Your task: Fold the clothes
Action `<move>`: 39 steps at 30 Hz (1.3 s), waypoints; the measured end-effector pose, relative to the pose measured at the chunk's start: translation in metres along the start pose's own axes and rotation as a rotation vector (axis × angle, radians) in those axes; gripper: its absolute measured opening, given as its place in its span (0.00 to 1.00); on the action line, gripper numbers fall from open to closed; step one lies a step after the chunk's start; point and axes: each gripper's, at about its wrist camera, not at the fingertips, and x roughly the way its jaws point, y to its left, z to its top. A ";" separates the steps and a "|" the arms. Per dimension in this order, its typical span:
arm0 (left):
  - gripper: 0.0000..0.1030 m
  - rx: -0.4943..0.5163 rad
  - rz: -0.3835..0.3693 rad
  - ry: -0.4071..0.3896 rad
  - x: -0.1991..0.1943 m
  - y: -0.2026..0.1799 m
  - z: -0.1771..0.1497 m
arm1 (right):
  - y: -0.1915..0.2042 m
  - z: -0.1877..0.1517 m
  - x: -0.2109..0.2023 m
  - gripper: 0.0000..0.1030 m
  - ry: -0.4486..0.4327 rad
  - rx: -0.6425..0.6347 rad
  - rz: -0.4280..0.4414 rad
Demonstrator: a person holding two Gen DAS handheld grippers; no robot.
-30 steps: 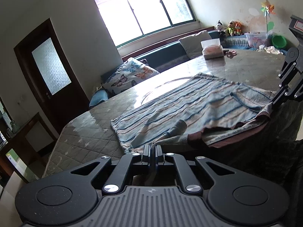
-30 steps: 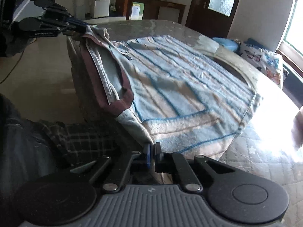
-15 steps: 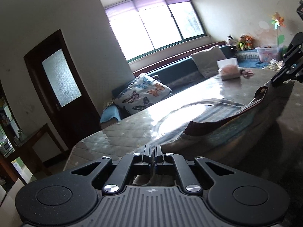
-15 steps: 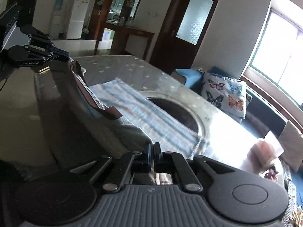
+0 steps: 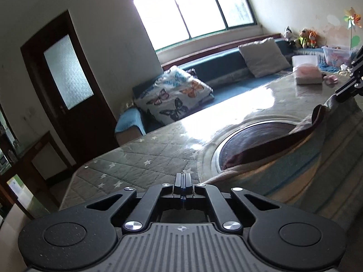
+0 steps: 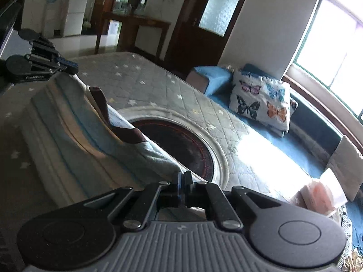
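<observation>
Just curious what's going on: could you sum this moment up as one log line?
left hand-held gripper: shut on striped garment | right hand-held gripper: shut on striped garment | garment lifted between them above quilted table

The counter (image 5: 140, 158) is covered in quilted cloth under a glossy, reflective film. The garment (image 6: 74, 140) is made of soft striped knit. Matt black plastic and shiny metal screws are seen on the tongs (image 5: 182, 181).

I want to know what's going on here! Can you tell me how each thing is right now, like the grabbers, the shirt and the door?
Left gripper: shut on the striped garment's edge.
Right gripper: shut on the same garment.
Striped garment: lifted, stretched between both grippers.
Door: closed.
Butterfly pillow: leaning on the bench.
Table: covered by a quilted cloth.
</observation>
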 end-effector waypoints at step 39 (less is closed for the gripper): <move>0.19 -0.243 -0.107 0.264 0.112 0.016 -0.024 | -0.010 -0.003 0.150 0.26 0.074 0.482 0.239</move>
